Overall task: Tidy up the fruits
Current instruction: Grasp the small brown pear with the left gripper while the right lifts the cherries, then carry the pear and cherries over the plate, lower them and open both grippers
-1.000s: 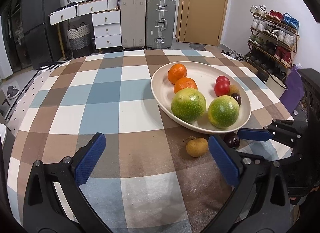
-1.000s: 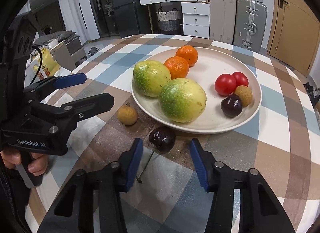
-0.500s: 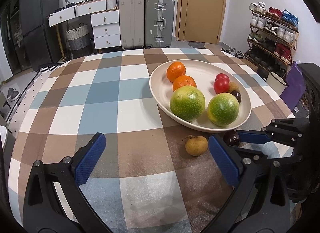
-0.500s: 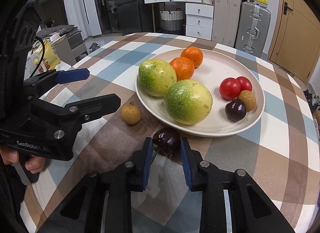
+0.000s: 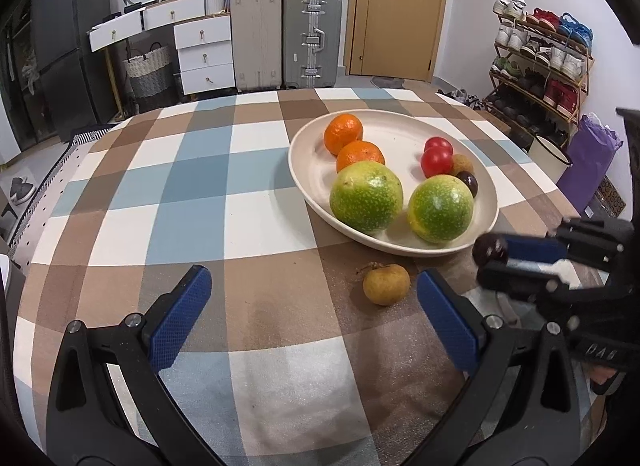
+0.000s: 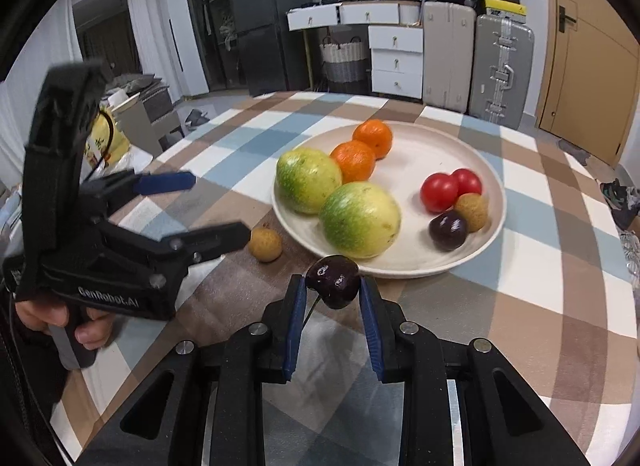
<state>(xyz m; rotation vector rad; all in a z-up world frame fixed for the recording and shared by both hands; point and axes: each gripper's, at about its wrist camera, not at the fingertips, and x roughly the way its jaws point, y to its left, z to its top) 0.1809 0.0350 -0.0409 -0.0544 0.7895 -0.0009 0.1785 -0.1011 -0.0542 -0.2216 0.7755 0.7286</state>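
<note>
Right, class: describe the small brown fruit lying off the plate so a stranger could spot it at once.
Start at the big cream plate on the checked tablecloth. Just off its near rim, on a brown square, lies a small round tan fruit with a stub of stem. It is the only fruit resting on the cloth; its lookalike sits in the plate beside the tomatoes.

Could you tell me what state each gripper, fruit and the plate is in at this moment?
right gripper: shut on the cherry.
cherry: gripped, lifted near the plate's rim.
left gripper: open, empty.
longan: loose on the tablecloth, outside the plate.
plate: holds two oranges, two green fruits, two tomatoes, a longan, a dark cherry.
</note>
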